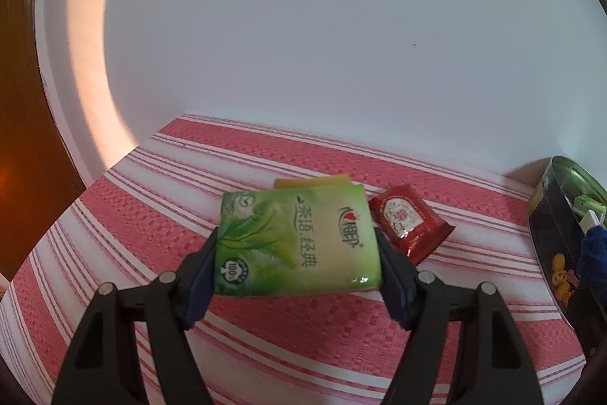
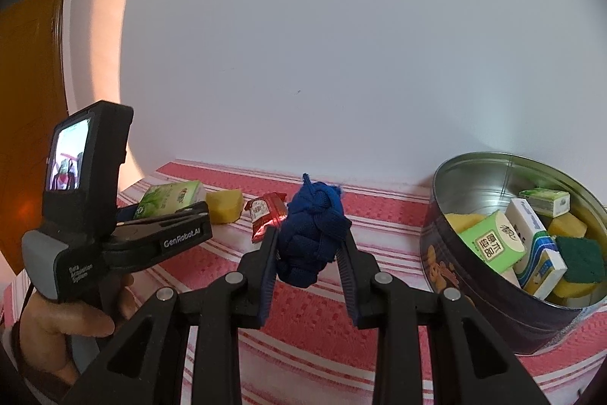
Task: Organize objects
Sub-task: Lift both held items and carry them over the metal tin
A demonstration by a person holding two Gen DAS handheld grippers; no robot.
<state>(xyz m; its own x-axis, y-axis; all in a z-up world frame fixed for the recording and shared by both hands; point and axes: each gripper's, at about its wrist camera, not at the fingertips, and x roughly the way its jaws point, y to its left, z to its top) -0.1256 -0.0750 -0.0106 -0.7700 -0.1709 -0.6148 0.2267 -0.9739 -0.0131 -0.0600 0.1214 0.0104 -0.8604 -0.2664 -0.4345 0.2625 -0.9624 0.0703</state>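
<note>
Left wrist view: my left tongs [image 1: 297,253] gripped a green tissue pack [image 1: 296,238], raised over the striped counter [image 1: 151,215]. A red sachet [image 1: 408,222] and yellow sponge [image 1: 311,182] lay just beyond.

Right wrist view: my right tongs [image 2: 309,241] were clenched on a knotted blue cloth [image 2: 311,234], left of the round tin [image 2: 474,276] holding boxes and sponges.

The left gripper [image 1: 297,253] is tilted downward, its jaws clamped on the sides of a green packet [image 1: 296,241]. The right gripper [image 2: 309,245] is tilted down too, jaws pinched on a blue bundle [image 2: 313,234]. A bare hand [image 2: 64,325] grips the left gripper's handle.
</note>
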